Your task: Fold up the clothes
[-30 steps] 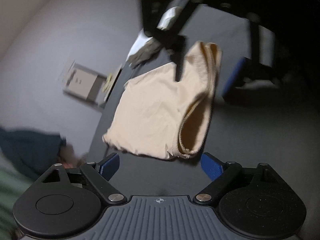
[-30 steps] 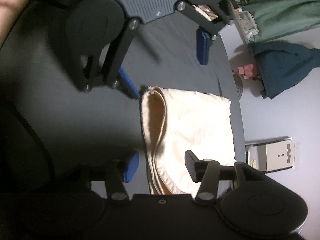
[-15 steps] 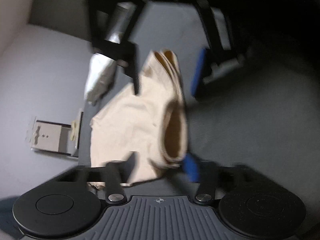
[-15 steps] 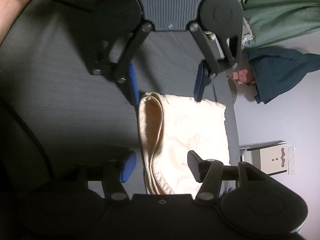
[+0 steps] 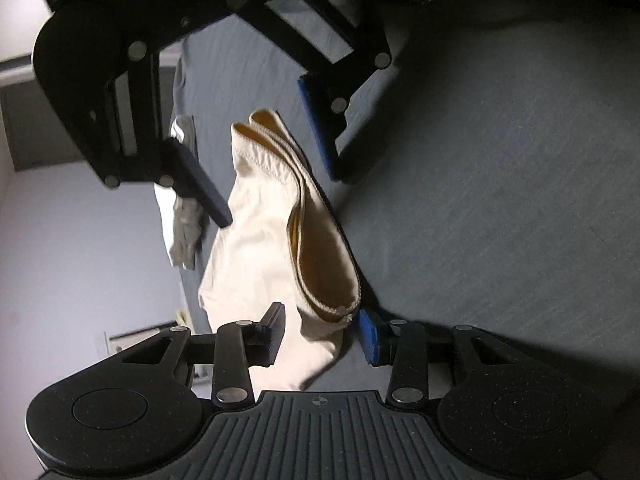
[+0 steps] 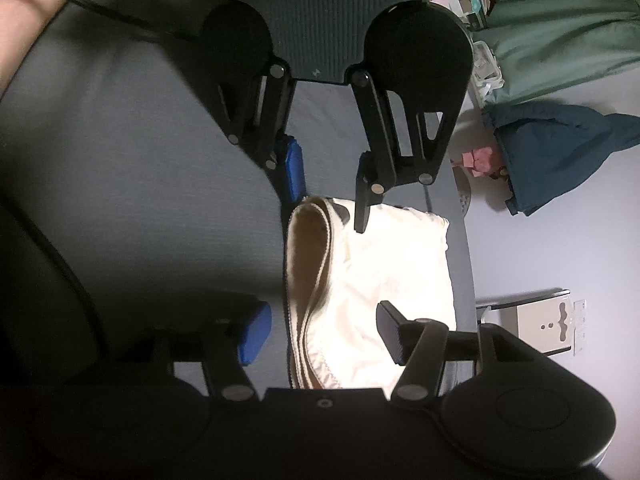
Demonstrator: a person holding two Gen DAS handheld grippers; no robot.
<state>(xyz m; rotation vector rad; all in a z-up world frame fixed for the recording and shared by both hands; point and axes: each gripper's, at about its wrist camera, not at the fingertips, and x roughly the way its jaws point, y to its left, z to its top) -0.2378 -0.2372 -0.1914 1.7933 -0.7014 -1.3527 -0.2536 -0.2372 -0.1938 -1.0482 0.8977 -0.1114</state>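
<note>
A cream garment (image 5: 264,248) lies on the dark grey table (image 5: 500,200), its waistband gaping open. It also shows in the right wrist view (image 6: 384,280). My left gripper (image 5: 322,338) is open, its fingers on either side of the near waistband corner. My right gripper (image 6: 320,334) is open, its fingers on either side of the opposite waistband corner. Each gripper shows in the other's view: the right one (image 5: 264,168) and the left one (image 6: 330,184).
A pale crumpled cloth (image 5: 184,216) lies at the table's far edge. On the floor are a white box (image 6: 548,324), a dark blue garment (image 6: 560,148) and a green cloth (image 6: 568,20). A person's forearm (image 6: 36,4) is at top left.
My left gripper has moved forward onto the garment, so its fingers now bracket the waistband corner. The right gripper has barely moved and stays open.
</note>
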